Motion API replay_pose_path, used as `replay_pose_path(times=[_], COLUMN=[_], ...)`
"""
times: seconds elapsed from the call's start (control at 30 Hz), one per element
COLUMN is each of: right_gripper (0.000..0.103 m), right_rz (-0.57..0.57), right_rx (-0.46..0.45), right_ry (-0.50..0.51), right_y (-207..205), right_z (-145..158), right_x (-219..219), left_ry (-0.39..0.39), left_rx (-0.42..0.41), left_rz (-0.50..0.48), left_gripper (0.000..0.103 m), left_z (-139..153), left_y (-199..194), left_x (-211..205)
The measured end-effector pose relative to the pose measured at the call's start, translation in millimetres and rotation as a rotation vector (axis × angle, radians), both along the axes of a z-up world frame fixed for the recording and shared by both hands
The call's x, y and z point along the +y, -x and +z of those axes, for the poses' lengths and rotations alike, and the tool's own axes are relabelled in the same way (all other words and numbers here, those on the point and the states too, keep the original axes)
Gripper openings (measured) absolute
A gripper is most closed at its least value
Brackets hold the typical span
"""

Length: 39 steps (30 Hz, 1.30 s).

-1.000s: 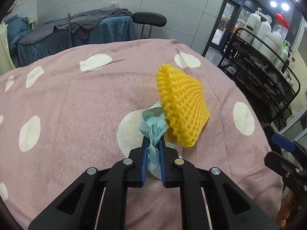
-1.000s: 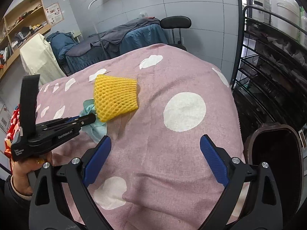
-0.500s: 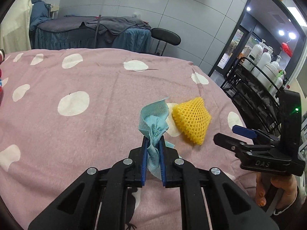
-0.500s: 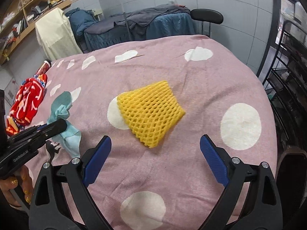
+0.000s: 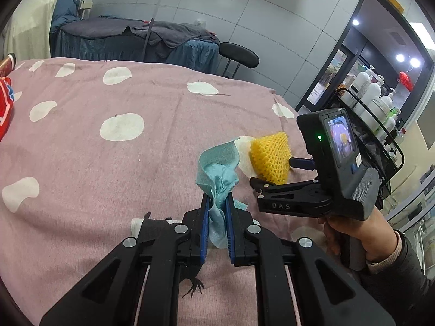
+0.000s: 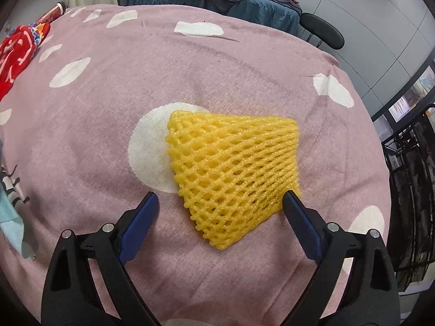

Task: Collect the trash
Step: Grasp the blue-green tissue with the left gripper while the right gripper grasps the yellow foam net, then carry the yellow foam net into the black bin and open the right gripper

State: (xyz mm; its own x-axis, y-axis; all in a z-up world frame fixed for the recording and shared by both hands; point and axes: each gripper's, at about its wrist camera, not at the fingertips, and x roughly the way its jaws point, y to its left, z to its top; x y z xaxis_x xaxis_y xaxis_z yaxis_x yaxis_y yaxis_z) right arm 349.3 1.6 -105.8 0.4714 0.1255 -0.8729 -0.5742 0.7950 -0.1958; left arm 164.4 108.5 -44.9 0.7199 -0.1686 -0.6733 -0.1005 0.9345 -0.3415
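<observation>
A yellow foam fruit net point(image 6: 233, 168) lies flat on the pink spotted bedspread point(image 6: 217, 68). My right gripper point(image 6: 220, 194) straddles its near end from above, jaws wide and closing. The right pad point(image 6: 296, 217) is at the net's edge, while the left pad point(image 6: 141, 220) stands clear of it. A crumpled teal wipe point(image 5: 217, 171) is pinched in my left gripper point(image 5: 217, 198), which is shut on it just above the bedspread. From the left wrist view the right gripper point(image 5: 277, 172) appears beside the net point(image 5: 270, 157), held by a hand point(image 5: 353, 225).
Red printed packaging point(image 6: 16, 51) lies at the bed's far left. A black wire rack with white bottles point(image 5: 375, 100) stands to the right of the bed. Behind are a black stool point(image 5: 239, 54) and a blue-covered treatment bed point(image 5: 130, 40).
My right gripper has dropped close over the yellow net and rolled, its jaws narrowing slightly. The left gripper has drawn the teal wipe away from the net.
</observation>
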Motion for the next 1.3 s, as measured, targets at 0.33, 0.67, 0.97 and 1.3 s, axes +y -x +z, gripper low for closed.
replay_pose_path(times=[0.33, 0.67, 0.97, 1.3], right_gripper=[0.026, 0.025, 0.025, 0.025], right_rz=[-0.065, -0.076, -0.117, -0.214], right_rx=[-0.015, -0.06, -0.09, -0.143], right_ry=[-0.087, -0.188, -0.304, -0.409], right_y=[-2.5, 38.5, 86.6, 134.3], right_z=[15.6, 45.8, 73.5, 94.8], right_x=[-17.4, -41.0, -87.1, -153.8], left_ry=[0.018, 0.015, 0.014, 0.015], left_rx=[-0.01, -0.041, -0.069, -0.117], left_rz=[-0.008, -0.023, -0.08, -0.201], left_gripper=[0.011, 0.011, 0.011, 0.011], left_z=[-0.5, 9.4, 17.2, 31.3], left_y=[9.6, 22.8, 34.4, 42.3], left_x=[-0.2, -10.1, -39.8, -93.5])
